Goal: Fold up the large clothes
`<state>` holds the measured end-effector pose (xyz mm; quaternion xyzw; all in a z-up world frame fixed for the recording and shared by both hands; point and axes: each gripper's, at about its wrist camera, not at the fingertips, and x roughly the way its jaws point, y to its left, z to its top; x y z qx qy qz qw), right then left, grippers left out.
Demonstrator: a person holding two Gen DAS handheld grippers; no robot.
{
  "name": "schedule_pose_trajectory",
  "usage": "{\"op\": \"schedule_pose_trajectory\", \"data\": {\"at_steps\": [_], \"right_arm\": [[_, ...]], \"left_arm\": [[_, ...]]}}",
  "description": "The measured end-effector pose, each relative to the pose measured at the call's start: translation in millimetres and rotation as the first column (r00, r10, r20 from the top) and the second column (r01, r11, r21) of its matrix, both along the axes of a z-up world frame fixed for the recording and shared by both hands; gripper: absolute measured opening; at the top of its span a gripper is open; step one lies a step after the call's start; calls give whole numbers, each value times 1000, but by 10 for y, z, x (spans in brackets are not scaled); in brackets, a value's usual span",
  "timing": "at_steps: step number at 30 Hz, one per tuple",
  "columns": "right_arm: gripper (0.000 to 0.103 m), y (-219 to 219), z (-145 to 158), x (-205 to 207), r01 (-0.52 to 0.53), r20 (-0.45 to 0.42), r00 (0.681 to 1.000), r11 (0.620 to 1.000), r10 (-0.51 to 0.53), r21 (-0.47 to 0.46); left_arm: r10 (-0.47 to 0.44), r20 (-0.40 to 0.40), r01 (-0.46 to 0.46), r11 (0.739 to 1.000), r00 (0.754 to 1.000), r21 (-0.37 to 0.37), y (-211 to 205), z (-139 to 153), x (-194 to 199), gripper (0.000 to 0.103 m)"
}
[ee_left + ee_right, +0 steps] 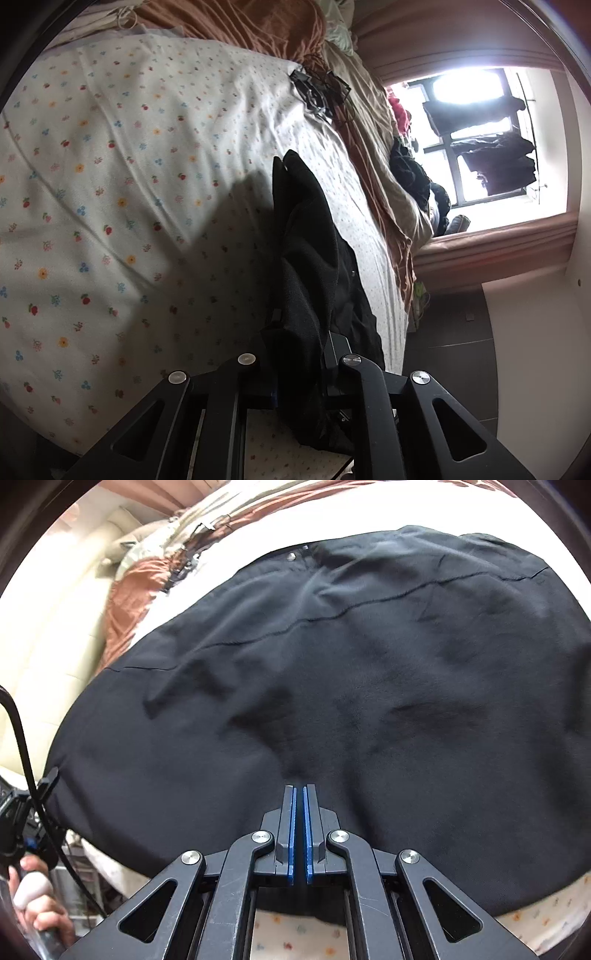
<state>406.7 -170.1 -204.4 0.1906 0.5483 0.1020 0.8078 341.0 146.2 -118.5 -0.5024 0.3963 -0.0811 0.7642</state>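
Observation:
A large black garment lies spread over the floral bed sheet. My right gripper is shut, its blue pads almost together with nothing visible between them. Its tips rest on the garment near the front edge, where creases gather. In the left wrist view, a bunched part of the same black garment rises off the sheet and runs between the fingers of my left gripper, which is shut on it. The cloth hides the left fingertips.
A brown and beige blanket is heaped along the far side of the bed. Black glasses and cords lie on the sheet. A bright window with hanging clothes lies beyond. A person's hand shows at lower left.

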Motion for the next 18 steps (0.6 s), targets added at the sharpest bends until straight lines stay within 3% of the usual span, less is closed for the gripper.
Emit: {"op": "schedule_pose_trajectory", "data": {"at_steps": [2, 3, 4, 6, 9, 13, 18], "right_arm": [[4, -10, 83, -76, -18, 12, 1000, 1000, 18, 24], [8, 2, 128, -122, -34, 17, 999, 999, 33, 29], [26, 4, 159, -154, -40, 24, 999, 999, 39, 25], [48, 17, 223, -249, -35, 54, 998, 999, 35, -6], [48, 79, 154, -319, -55, 51, 997, 998, 57, -34], [29, 83, -137, -314, -28, 19, 999, 999, 29, -38], [25, 10, -248, -299, -1, 16, 1000, 1000, 1, 14]], "left_arm": [[-13, 18, 12, 1000, 1000, 12, -60, 94, 18, 14], [-18, 26, 17, 1000, 999, 17, -91, 136, 28, 14], [-22, 34, 22, 1000, 999, 19, -123, 177, 37, 14], [-32, 49, 31, 999, 998, 19, -184, 252, 61, 14], [-48, 76, 46, 999, 996, 29, -282, 375, 66, 14], [-87, 97, 83, 995, 991, 47, -470, 518, 137, 13], [-136, 129, 126, 989, 982, 81, -753, 696, 207, 13]]}}
